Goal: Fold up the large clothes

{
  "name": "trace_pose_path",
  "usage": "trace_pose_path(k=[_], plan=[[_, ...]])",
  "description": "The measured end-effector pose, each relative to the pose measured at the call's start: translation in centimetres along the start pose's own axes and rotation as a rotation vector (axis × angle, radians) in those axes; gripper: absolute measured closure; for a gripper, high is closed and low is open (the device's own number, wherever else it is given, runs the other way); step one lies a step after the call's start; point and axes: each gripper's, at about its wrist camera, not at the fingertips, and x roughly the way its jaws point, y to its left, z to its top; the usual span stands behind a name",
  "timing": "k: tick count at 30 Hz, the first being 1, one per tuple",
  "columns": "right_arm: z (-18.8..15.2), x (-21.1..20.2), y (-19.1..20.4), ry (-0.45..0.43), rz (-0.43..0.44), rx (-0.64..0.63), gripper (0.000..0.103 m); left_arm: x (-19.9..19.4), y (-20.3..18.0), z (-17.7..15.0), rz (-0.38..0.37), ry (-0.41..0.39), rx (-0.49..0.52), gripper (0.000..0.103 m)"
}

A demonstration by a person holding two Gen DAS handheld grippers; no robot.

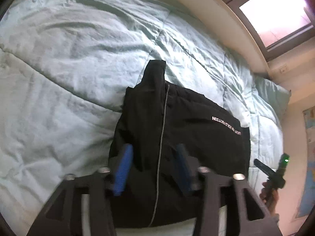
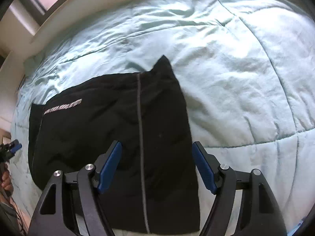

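left tool [image 1: 153, 169]: fingers spread, pointing forward | right tool [image 2: 156, 167]: fingers spread wide

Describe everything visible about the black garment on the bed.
The black garment lies folded into a rough rectangle on the pale green quilt. Its fabric looks smooth and slightly puffy. A thin grey line runs along it, white lettering sits near one edge, and one pointed corner sticks out. Both the left gripper and the right gripper are open over it.
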Motion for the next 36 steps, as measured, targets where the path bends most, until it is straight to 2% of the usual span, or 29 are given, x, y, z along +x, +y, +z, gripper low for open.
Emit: trace_pose_path(k=[4, 6, 8, 10, 11, 12, 13, 14, 16, 19, 21, 22, 23, 24, 26, 28, 31, 36], plan=[[0.8, 2.7, -1.2, 0.030, 0.006, 0.036, 0.026, 2.2, 1.4, 0.9, 0.038, 0.008, -0.028, 0.043], [0.8, 4.1, -1.6, 0.057, 0.001, 0.051, 0.026, 3.5, 2.1, 1.2, 0.029, 0.022, -0.046, 0.043], [0.8, 5.4, -2.1, 0.081, 0.031, 0.075, 0.025, 4.8, 2.7, 1.4, 0.009, 0.053, -0.045, 0.043], [0.7, 6.3, -2.9, 0.098, 0.104, 0.120, 0.021, 7.0, 3.6, 1.1, -0.015, 0.130, -0.059, 0.043], [0.6, 6.8, -3.0, 0.114, 0.144, 0.136, 0.018, 8.6, 4.2, 0.7, -0.050, 0.197, -0.080, 0.042], [0.4, 7.5, -3.1, 0.136, 0.186, 0.149, 0.018, 10.1, 4.8, 0.2, -0.099, 0.246, -0.113, 0.037], [0.3, 8.0, -3.1, 0.151, 0.213, 0.153, 0.016, 10.9, 5.3, -0.2, -0.127, 0.258, -0.143, 0.033], [0.1, 8.7, -3.0, 0.161, 0.233, 0.152, 0.015, 11.4, 5.8, -0.5, -0.148, 0.253, -0.173, 0.027], [-0.1, 9.8, -2.6, 0.180, 0.265, 0.140, 0.014, 11.9, 6.2, -0.9, -0.189, 0.235, -0.188, 0.026], [0.0, 10.6, -2.2, 0.183, 0.302, 0.143, 0.014, 11.9, 6.3, -1.3, -0.212, 0.203, -0.180, 0.027], [0.1, 10.7, -1.8, 0.168, 0.317, 0.136, 0.021, 11.5, 5.7, -1.5, -0.237, 0.172, -0.142, 0.049], [0.1, 10.6, -1.6, 0.161, 0.309, 0.129, 0.028, 11.2, 5.3, -1.6, -0.229, 0.156, -0.126, 0.051], [0.1, 10.4, -1.4, 0.151, 0.307, 0.132, 0.038, 10.8, 4.7, -1.8, -0.209, 0.138, -0.103, 0.057], [-0.1, 10.0, -1.4, 0.137, 0.320, 0.144, 0.044, 10.4, 4.2, -1.9, -0.189, 0.114, -0.082, 0.062], [-0.3, 9.0, -0.7, 0.116, 0.315, 0.145, 0.058, 9.2, 2.9, -2.3, -0.157, 0.068, -0.052, 0.067], [-0.5, 7.9, 0.1, 0.094, 0.300, 0.125, 0.065, 7.7, 1.9, -2.4, -0.173, 0.034, -0.046, 0.070], [-1.1, 5.5, 1.1, 0.049, 0.314, 0.114, 0.071, 4.9, 0.2, -3.0, -0.229, -0.012, -0.022, 0.073], [-3.3, -0.1, 2.5, -0.035, 0.428, 0.138, 0.080, 0.0, -3.3, -4.9, -0.306, -0.049, 0.053, 0.075]])
